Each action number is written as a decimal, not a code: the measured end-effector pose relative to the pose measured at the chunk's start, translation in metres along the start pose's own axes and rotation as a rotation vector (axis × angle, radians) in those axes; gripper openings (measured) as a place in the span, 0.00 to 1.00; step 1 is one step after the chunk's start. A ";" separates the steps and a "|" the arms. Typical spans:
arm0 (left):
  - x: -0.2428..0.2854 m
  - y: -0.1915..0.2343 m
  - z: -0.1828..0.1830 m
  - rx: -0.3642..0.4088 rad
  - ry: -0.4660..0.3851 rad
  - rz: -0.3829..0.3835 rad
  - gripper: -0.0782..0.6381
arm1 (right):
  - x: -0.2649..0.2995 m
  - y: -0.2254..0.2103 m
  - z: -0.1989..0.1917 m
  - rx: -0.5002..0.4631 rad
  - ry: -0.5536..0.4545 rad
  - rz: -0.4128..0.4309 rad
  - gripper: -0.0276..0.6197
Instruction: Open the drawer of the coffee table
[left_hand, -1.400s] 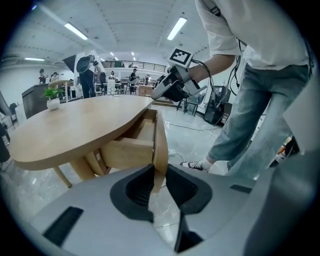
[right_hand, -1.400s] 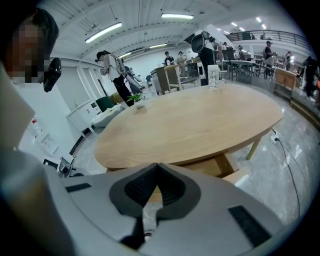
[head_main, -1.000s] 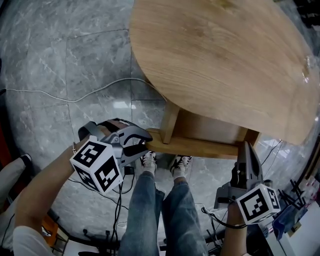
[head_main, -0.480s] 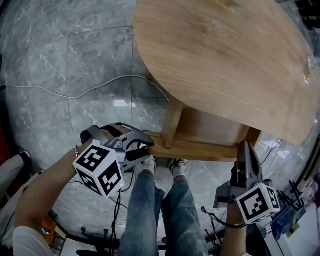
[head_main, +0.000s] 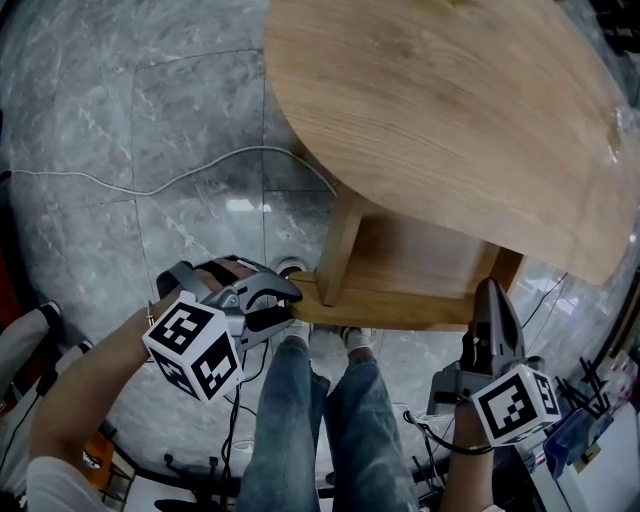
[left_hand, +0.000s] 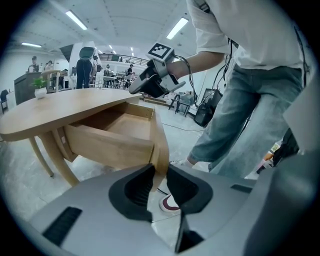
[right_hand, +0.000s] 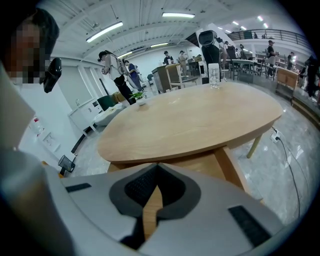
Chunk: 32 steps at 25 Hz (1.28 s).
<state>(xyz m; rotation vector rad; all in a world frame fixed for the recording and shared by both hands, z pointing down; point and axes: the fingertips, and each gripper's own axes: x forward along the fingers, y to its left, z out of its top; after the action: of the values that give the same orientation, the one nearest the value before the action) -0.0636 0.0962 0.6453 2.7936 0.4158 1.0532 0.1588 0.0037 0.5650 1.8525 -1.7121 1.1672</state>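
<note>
The coffee table (head_main: 450, 120) is pale wood-grain, the floor (head_main: 130, 130) grey-veined marble, the jeans (head_main: 295, 420) blue.

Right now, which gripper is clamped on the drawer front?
The left gripper: its jaws pinch the end of the drawer front. The right gripper has its jaws closed tip to tip.

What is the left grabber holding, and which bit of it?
The left gripper pinches the drawer by the left end of its front panel.
</note>
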 end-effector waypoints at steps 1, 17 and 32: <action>0.000 0.000 0.000 0.000 0.000 0.005 0.22 | 0.000 0.000 0.000 0.001 -0.001 0.000 0.04; 0.012 -0.024 -0.012 -0.014 0.014 -0.010 0.22 | -0.010 -0.006 -0.008 -0.011 -0.003 -0.008 0.04; 0.023 -0.015 -0.033 -0.030 0.047 0.022 0.23 | -0.007 -0.005 -0.011 -0.013 -0.003 -0.001 0.04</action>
<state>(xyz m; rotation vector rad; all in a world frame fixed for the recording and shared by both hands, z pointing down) -0.0718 0.1176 0.6810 2.7579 0.3714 1.1227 0.1606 0.0172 0.5677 1.8476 -1.7165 1.1508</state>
